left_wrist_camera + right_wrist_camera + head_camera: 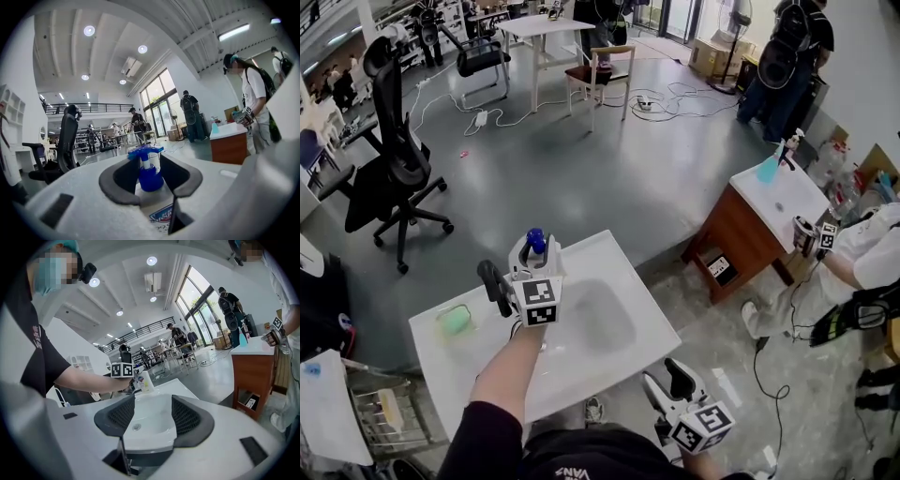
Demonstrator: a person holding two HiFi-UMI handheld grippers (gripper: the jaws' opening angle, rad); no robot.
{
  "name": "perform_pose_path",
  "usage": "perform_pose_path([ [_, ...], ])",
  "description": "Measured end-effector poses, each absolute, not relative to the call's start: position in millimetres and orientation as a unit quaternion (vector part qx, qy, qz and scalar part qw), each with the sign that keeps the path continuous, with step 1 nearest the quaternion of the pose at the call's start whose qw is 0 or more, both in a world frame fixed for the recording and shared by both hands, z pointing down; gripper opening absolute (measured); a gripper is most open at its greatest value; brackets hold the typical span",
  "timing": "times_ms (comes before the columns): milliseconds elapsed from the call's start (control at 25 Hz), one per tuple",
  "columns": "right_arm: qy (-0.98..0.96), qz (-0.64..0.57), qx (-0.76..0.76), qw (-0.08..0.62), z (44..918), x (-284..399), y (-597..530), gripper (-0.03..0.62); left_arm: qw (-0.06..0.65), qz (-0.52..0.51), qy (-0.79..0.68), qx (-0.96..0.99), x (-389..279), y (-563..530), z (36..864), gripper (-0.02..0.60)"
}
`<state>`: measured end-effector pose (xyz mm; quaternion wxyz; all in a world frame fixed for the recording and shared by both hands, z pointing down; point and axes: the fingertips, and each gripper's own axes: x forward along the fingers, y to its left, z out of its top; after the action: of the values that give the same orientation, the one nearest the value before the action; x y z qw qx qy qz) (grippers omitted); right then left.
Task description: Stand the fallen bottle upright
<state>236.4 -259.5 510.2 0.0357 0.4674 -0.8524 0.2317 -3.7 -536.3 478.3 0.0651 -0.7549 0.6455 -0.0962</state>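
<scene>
A white bottle [157,216] with a blue pump top [535,241] sits between the jaws of my left gripper [534,255], which is shut on it. In the right gripper view the bottle [145,381] looks upright at the far edge of the white sink top [623,272]. Whether its base touches the top I cannot tell. In the left gripper view the blue pump rises between the dark pads [117,180]. My right gripper [661,392] hangs off the near right corner of the sink top, open, with nothing between its jaws [151,416].
A green cup [455,320] lies on the sink top's left side, beside the basin [592,323]. A black office chair [394,159] stands at the far left. To the right, another person [862,258] works with grippers at a second sink cabinet [759,220].
</scene>
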Motion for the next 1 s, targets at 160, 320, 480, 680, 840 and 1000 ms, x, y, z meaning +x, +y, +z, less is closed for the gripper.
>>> perform_pose_path([
  [160, -0.848, 0.232, 0.475, 0.039, 511.3, 242.6, -257.5, 0.233, 0.071, -0.104, 0.646, -0.753, -4.3, -540.0, 484.5, 0.14],
  [320, -0.844, 0.236, 0.479, 0.042, 514.6, 244.0, -255.5, 0.233, 0.072, -0.112, 0.647, -0.751, -7.8, -540.4, 493.0, 0.141],
  [480, -0.845, 0.239, 0.476, 0.044, 515.6, 240.4, -253.7, 0.233, 0.079, -0.118, 0.644, -0.751, -8.9, -538.0, 496.3, 0.14],
  [680, -0.848, 0.237, 0.472, 0.044, 514.3, 233.7, -255.1, 0.233, 0.078, -0.117, 0.639, -0.756, -7.0, -537.7, 496.3, 0.14],
  [840, -0.85, 0.234, 0.47, 0.043, 512.4, 229.9, -254.5, 0.233, 0.079, -0.125, 0.628, -0.764, -1.7, -535.3, 499.5, 0.176],
  [1000, -0.851, 0.231, 0.47, 0.041, 509.8, 227.1, -253.7, 0.233, 0.062, -0.121, 0.627, -0.767, 0.1, -536.1, 504.2, 0.233],
])
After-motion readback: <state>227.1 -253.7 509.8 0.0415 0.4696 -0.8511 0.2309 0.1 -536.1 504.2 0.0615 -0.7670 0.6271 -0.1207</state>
